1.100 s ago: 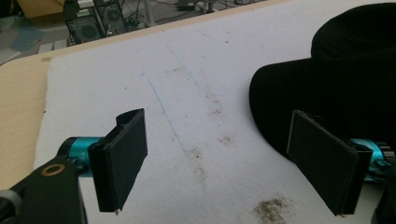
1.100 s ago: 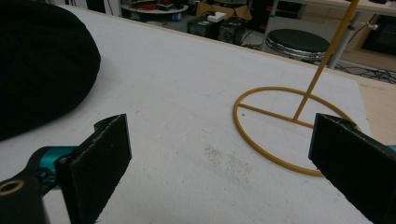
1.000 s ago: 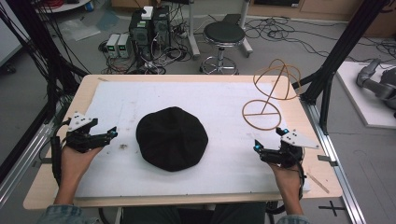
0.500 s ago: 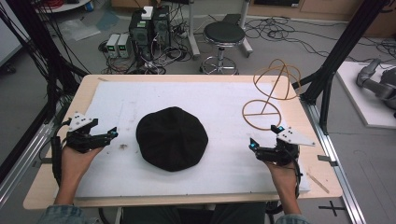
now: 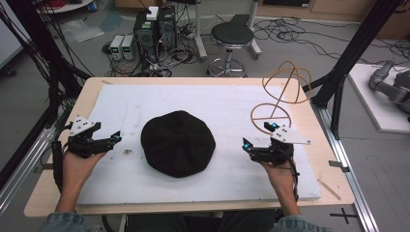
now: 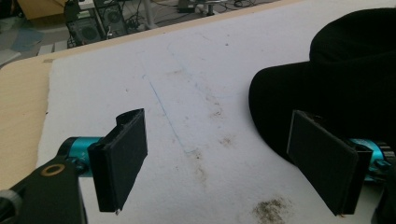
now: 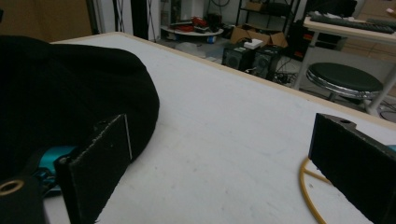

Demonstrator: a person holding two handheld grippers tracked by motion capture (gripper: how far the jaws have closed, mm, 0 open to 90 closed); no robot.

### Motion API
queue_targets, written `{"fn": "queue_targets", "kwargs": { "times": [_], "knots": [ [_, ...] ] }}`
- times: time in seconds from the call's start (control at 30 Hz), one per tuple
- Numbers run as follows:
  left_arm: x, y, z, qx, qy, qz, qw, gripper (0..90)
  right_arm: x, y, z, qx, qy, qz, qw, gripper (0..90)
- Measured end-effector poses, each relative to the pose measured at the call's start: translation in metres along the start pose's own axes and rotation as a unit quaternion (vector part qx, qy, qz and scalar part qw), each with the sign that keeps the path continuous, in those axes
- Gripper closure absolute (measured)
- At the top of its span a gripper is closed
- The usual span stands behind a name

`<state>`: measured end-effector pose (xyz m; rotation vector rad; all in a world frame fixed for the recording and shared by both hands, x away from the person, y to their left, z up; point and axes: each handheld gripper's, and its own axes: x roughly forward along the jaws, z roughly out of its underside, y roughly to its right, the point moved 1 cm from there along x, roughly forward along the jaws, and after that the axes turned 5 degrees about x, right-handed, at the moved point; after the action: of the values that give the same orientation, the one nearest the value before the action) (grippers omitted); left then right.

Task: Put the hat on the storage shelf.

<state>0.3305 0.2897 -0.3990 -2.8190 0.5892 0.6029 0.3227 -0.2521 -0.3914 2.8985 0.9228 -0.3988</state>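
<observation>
A round black cloth hat (image 5: 178, 143) lies flat in the middle of the white board (image 5: 212, 104). My left gripper (image 5: 115, 138) rests on the board just left of the hat, jaws wide open and empty; in the left gripper view (image 6: 224, 163) the hat's edge (image 6: 327, 79) sits right behind the right-hand jaw. My right gripper (image 5: 257, 137) stands open to the right of the hat, a short gap away. In the right gripper view (image 7: 224, 158) the hat (image 7: 60, 93) bulges behind the left jaw. A wooden wire hat stand (image 5: 283, 94) stands at the board's far right.
The board lies on a wooden table (image 5: 319, 159) with black frame posts (image 5: 355, 55) at its sides. A stool (image 5: 232, 38), computer boxes (image 5: 154, 29) and cables are on the floor beyond the far edge. The stand's ring (image 7: 310, 191) lies near the right jaw.
My right gripper has shifted forward and a little left, toward the stand's ring and the hat. The left gripper and the hat stay put.
</observation>
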Motion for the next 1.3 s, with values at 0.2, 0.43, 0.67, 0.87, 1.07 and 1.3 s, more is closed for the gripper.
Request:
{"fn": "queue_targets", "kwargs": {
  "times": [0.2,0.43,0.67,0.87,1.07,1.3],
  "knots": [
    [-0.001,0.000,-0.001,0.000,0.001,0.004,1.0000,20.5,0.018,-0.018,-0.010,-0.022,0.005,-0.014,0.9996,5.4],
    [0.002,0.003,0.000,0.002,-0.001,0.005,1.0000,20.5,0.032,-0.031,-0.018,-0.022,0.015,-0.033,0.9991,5.5],
    [0.001,0.002,-0.001,0.002,0.000,0.004,1.0000,20.5,0.041,-0.040,-0.021,-0.009,0.017,-0.050,0.9986,5.5],
    [0.000,0.002,-0.001,0.002,0.001,0.006,1.0000,20.4,0.050,-0.050,-0.022,-0.009,0.021,-0.066,0.9976,5.5],
    [0.000,0.001,-0.001,0.001,0.001,0.005,1.0000,20.5,0.058,-0.060,-0.024,-0.002,0.023,-0.081,0.9964,5.5],
    [-0.001,0.000,-0.001,0.001,0.002,0.003,1.0000,20.5,0.070,-0.074,-0.025,-0.001,0.025,-0.098,0.9949,5.6]
  ]
}}
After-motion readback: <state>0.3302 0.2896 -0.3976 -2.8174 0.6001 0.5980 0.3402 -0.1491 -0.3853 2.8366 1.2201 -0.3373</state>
